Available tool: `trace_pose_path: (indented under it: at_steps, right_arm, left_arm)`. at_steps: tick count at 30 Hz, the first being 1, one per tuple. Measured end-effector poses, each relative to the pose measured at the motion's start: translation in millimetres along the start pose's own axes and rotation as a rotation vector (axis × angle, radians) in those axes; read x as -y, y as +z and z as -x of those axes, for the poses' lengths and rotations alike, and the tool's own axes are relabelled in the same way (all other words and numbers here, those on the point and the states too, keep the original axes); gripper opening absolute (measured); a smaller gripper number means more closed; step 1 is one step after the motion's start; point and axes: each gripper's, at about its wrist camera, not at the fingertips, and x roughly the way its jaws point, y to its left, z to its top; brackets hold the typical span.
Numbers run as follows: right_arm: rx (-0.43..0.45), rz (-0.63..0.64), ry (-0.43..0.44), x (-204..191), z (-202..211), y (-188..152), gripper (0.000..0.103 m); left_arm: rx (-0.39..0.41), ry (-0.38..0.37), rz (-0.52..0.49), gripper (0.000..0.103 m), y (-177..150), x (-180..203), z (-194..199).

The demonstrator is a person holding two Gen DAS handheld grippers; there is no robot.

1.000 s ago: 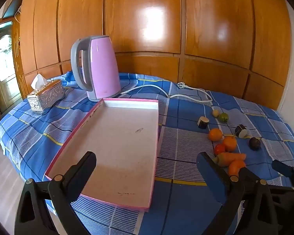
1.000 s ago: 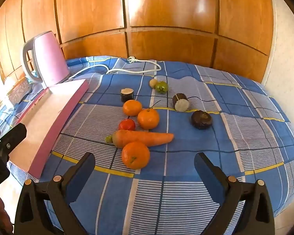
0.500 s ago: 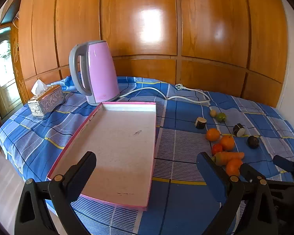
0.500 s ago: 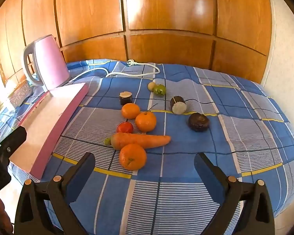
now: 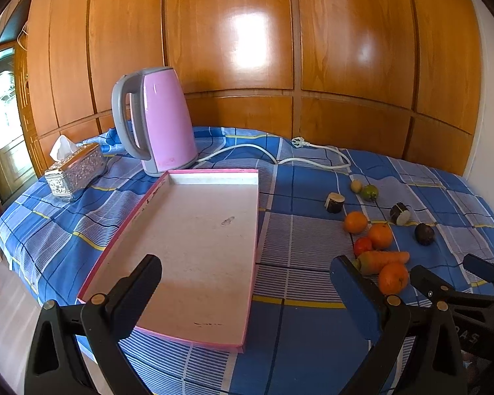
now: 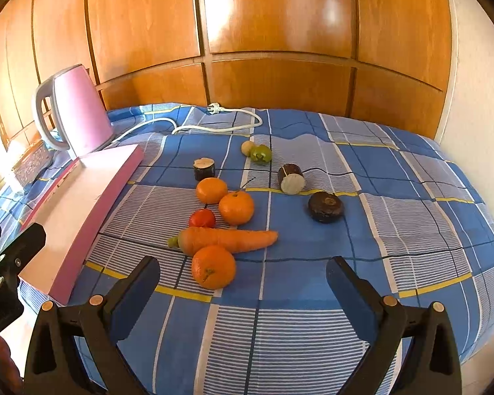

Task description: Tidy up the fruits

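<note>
A pink-rimmed tray (image 5: 214, 175) (image 6: 115, 177) lies bare on the blue checked cloth. Right of it sit three oranges, the nearest one (image 6: 213, 266) (image 5: 393, 277) beside a carrot (image 6: 227, 239) (image 5: 382, 260), plus a small tomato (image 6: 202, 218), a green fruit (image 6: 261, 154), a pale small fruit (image 6: 247, 147), a dark round fruit (image 6: 325, 206) and two dark cut pieces (image 6: 204, 168) (image 6: 291, 178). My left gripper (image 5: 245, 283) hangs open above the tray's near end. My right gripper (image 6: 242, 279) hovers open just short of the nearest orange. Neither holds anything.
A pink kettle (image 5: 158, 130) (image 6: 75, 108) stands behind the tray, its white cord (image 5: 280, 158) trailing right across the cloth. A silver tissue box (image 5: 75, 171) sits at the far left. Wood panelling backs the table. The cloth drops off at the near edge.
Both cameras have tilted up and pulled back a little, so tray and fruit sit slightly lower and farther in view. Both grippers stay open and nothing on the cloth has moved.
</note>
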Motion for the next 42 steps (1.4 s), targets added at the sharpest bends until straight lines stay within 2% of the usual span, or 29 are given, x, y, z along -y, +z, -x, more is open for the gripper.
trace_pose_path:
  at_steps: [10, 20, 30, 37, 40, 42]
  right_arm:
    - [-0.003, -0.010, -0.014, 9, 1, 0, 0.101]
    - [-0.031, -0.020, -0.012, 17, -2, -3, 0.079]
    - [-0.048, -0.028, -0.008, 21, -5, -4, 0.079]
    - [-0.066, -0.053, -0.022, 35, -10, -6, 0.063]
    - [-0.076, -0.062, -0.025, 41, -13, -7, 0.061]
    - [-0.084, -0.064, -0.036, 45, -17, -9, 0.060]
  left_arm:
    - [-0.009, -0.008, -0.005, 0.102, -1, 3, -2]
    - [-0.010, -0.020, -0.025, 0.102, 0, 9, -3]
    - [-0.014, -0.034, -0.033, 0.102, -2, 11, -3]
    - [-0.035, -0.079, -0.063, 0.102, -3, 21, -8]
    - [-0.045, -0.101, -0.076, 0.102, -4, 24, -10]
    - [-0.056, -0.124, -0.084, 0.097, -5, 27, -12]
